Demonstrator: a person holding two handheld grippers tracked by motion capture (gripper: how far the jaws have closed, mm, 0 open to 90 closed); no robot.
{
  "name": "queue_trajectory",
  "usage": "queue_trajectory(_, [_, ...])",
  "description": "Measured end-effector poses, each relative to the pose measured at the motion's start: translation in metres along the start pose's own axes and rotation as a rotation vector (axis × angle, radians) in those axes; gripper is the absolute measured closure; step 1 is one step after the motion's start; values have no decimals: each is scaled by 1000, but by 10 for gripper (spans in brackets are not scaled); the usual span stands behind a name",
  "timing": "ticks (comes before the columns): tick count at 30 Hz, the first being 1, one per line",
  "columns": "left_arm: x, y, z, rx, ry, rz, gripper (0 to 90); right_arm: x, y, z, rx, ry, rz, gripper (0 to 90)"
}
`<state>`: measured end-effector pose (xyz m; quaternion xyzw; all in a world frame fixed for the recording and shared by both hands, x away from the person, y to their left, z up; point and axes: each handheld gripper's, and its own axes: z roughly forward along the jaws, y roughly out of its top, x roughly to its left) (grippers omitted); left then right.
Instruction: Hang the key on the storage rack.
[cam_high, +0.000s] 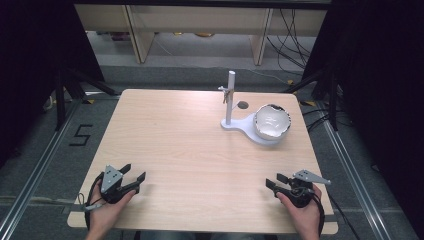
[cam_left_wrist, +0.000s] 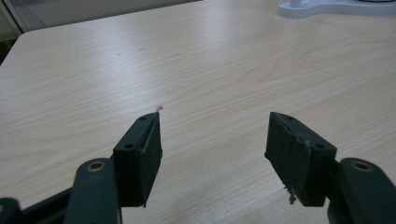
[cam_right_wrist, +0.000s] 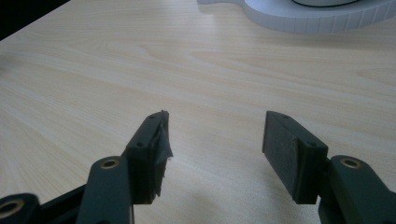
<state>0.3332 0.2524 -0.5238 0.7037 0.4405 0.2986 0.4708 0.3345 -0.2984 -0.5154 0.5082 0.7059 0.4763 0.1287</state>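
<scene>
A white stand with an upright post and a flat base sits at the table's far right; its base edge lies at the top of the left gripper view. A white bowl rests on that base. My left gripper lies low at the near left corner, held by a hand, open, with bare wood between its pads. My right gripper sits at the near right, also open with nothing between its pads. Both are far from the stand.
The light wooden table has a small round hole near the stand. Black frames and cables stand on the floor either side, shelving legs behind. The table's near edge runs just under both hands.
</scene>
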Motion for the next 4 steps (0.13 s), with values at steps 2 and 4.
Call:
queue_trajectory(2, [0,0,0,7,0,-2,353,-1,0,0,-3,-2,-8,421])
queue_trajectory(4, [0,0,1,-3,-4,-19,353,0,0,0,4,-5,0,421])
